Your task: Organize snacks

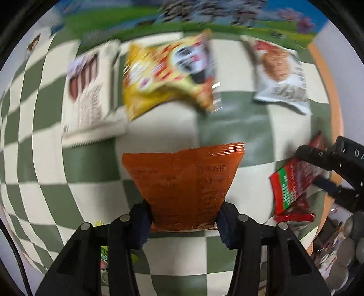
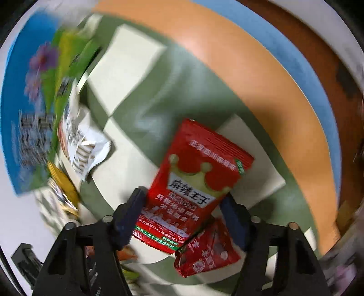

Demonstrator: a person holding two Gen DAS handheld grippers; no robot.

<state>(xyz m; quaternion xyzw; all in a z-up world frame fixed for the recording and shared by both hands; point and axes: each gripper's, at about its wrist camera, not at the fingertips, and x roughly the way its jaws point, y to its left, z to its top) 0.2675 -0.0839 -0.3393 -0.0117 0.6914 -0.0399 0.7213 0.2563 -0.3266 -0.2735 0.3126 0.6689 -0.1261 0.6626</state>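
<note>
My left gripper (image 1: 184,224) is shut on an orange snack packet (image 1: 184,182) and holds it above the green-and-white checked cloth (image 1: 159,129). My right gripper (image 2: 182,216) is shut on a red spicy-strip packet (image 2: 195,182), which also shows at the right of the left wrist view (image 1: 293,184). A second, smaller red packet (image 2: 207,250) lies on the cloth just under the right gripper. Further off lie a white chocolate-bar packet (image 1: 91,91), a yellow packet (image 1: 168,72) and a white packet (image 1: 279,75), also in the right wrist view (image 2: 84,145).
The checked cloth covers an orange table whose edge (image 2: 261,75) runs close to the right of the red packets. A colourful painted backdrop (image 1: 182,18) stands behind the row of snacks. More small packets (image 1: 104,252) peek out below the left gripper.
</note>
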